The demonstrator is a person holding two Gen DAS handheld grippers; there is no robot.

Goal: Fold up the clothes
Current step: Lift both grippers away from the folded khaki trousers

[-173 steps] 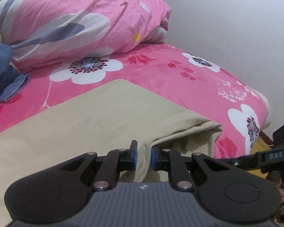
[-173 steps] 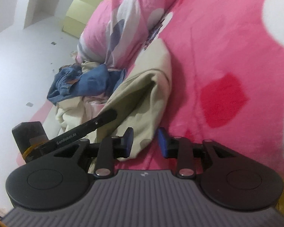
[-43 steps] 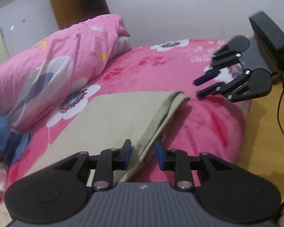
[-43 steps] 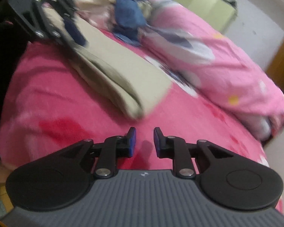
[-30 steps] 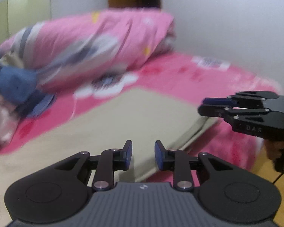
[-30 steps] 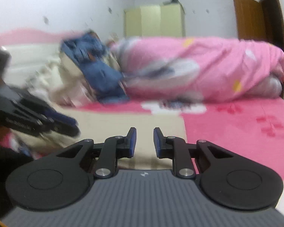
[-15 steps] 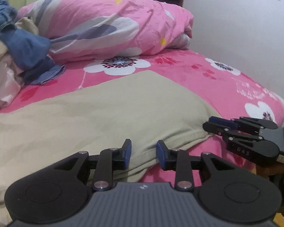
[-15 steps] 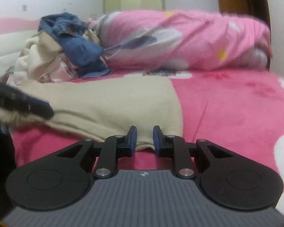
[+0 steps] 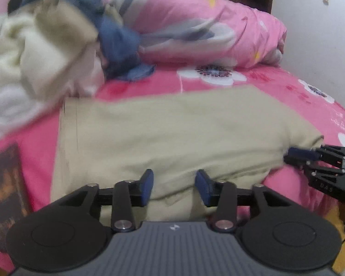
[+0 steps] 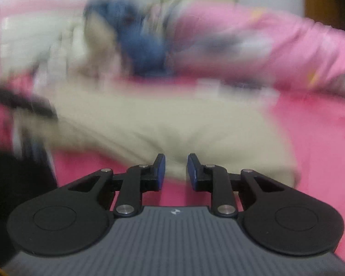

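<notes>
On the pink bed [image 9: 276, 85] lay a folded beige cloth [image 9: 172, 133]. The left gripper [image 9: 173, 187] had just been opening, its jaws apart at the cloth's near edge; the right gripper [image 10: 173, 171] stood slightly open, gripping nothing.

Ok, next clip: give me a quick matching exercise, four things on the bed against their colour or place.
Things:
1. folded garment
2. rolled quilt
3. denim piece
4. right tool

Descriptions:
A. blue, on the heap of clothes
B. beige, spread flat on the sheet
C. at the garment's right corner
D. pink, floral, at the back

Pairs: 1-B, 2-D, 3-A, 4-C
</notes>
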